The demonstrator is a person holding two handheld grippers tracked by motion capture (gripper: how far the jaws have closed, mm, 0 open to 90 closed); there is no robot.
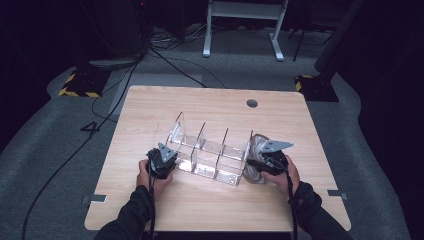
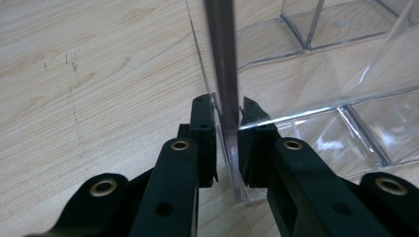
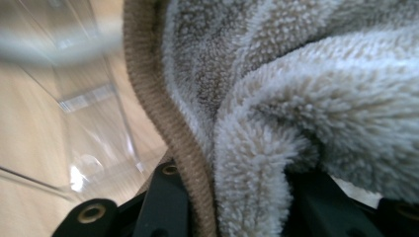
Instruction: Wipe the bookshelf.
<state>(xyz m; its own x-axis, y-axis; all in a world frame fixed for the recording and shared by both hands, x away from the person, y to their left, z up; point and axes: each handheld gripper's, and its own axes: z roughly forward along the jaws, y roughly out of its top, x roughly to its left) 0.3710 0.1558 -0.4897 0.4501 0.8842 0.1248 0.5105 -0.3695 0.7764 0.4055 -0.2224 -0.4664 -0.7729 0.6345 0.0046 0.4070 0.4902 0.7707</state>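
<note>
On pale wood, left gripper [image 2: 228, 148] jaws pinch a clear organizer's [image 1: 210, 152] wall (thin), right gripper [image 3: 237, 197] jaws a fluffy towel [image 3: 296, 98].

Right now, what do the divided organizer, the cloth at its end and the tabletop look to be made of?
Organizer: clear hard plastic, probably acrylic; glossy, see-through, bright edge glints. Cloth: soft terry or microfibre, grey-beige looped pile with a stitched tan hem. Tabletop: pale wood-grain surface, matte, possibly laminate.
</note>
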